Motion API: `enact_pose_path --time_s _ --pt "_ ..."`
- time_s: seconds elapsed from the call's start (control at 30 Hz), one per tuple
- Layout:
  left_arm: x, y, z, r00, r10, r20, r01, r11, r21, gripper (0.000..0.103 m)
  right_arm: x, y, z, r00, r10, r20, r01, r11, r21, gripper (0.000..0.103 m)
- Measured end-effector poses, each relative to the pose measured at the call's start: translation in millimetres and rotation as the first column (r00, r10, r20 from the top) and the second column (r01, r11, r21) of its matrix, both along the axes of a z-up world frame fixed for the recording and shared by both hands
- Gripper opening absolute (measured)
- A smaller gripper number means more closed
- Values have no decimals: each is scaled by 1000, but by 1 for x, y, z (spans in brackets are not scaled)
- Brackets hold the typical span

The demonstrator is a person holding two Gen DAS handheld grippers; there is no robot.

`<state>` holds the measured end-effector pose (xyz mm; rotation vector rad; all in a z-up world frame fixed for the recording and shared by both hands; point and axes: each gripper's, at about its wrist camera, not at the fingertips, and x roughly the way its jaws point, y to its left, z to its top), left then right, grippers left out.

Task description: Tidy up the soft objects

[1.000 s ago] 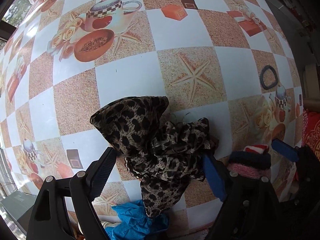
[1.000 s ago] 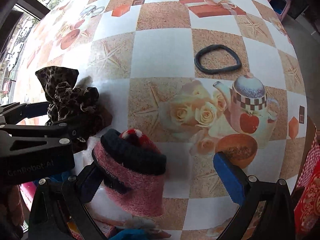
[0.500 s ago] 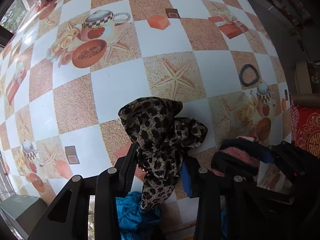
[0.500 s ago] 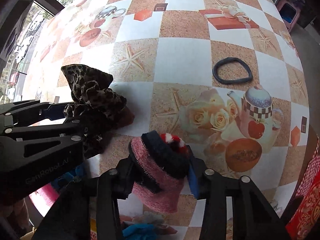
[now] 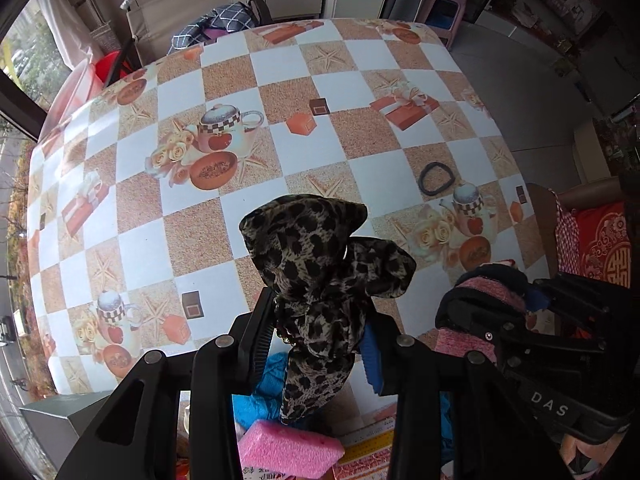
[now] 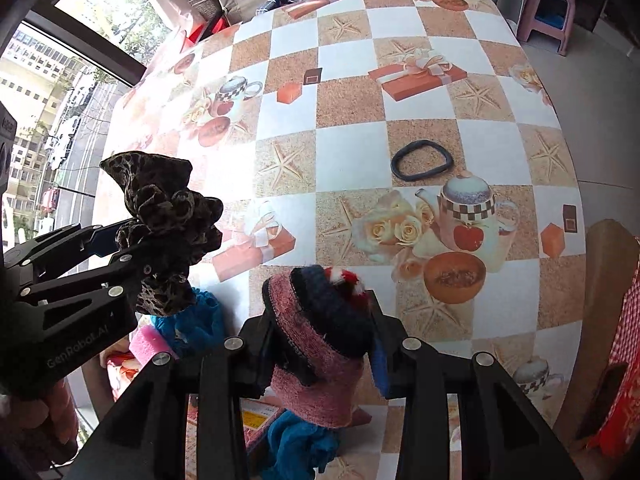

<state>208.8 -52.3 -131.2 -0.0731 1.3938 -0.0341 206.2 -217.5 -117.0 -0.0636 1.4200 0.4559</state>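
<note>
Leopard-print scarf [image 5: 320,276]: light, floppy, slippery cloth, pinched at its bunched middle by the left tongs [image 5: 316,336], hanging clear above the tabletop [image 5: 360,96]. Right tongs [image 6: 322,340] clamp one pink knit hat [image 6: 320,344], soft, springy, best held mid-body. One black ring [image 6: 422,160] lies on the tabletop; one pink sponge [image 5: 290,448] below.

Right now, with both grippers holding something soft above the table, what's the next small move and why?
Probably carry both toward the near-edge pile: the left gripper clamps the leopard scarf, the right gripper the pink knit piece, both clear of the tablecloth.
</note>
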Motion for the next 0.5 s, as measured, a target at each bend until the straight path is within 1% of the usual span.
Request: enact_pose_path --time_s 0.07,0.13,0.2,0.43,0.5 --pt "-7 -2 9 1000 -2 16 2 1000 1 42 -2 2 7 1000 -6 5 6 1000 10 40" --pt "-17 8 20 999 -4 31 4 1000 0 42 -11 2 19 1000 -11 8 11 1000 22 40" --pt "-27 10 30 999 -3 44 3 1000 -1 42 -22 3 24 1000 0 29 -1 1000 9 40" --pt "-74 19 58 997 -7 77 8 1000 -12 42 -52 17 39 998 11 56 -12 1000 22 40" --pt "-90 21 64 996 -14 85 15 1000 -14 42 -64 19 49 998 13 64 -15 999 28 40"
